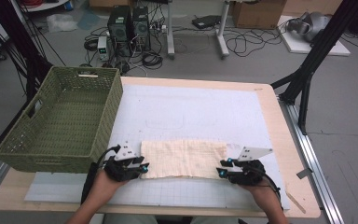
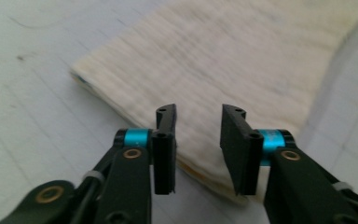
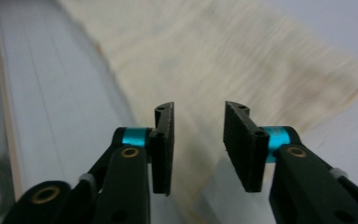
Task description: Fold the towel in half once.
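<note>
1. Two hand-held grippers flank a folded cream cloth in the high view: the left gripper sits at the cloth's near left corner and the right gripper at its near right corner. The cloth lies flat on the white gridded mat that covers the wooden table, near the table's front edge. A green woven basket stands at the left (its near corner just beside the left gripper), and a person's forearms enter from the bottom edge.

2. Left gripper view: the black jaws stand apart over the cloth's folded edge, which runs across beneath them; the gap between the pads shows cloth and mat, and the pads press on nothing. The layers of the fold show at the edge.

3. Right gripper view: the jaws stand apart here too, with a clear gap between the pads. The cloth stretches ahead, blurred, its edge running down between the jaws, with bare mat to the left.
</note>
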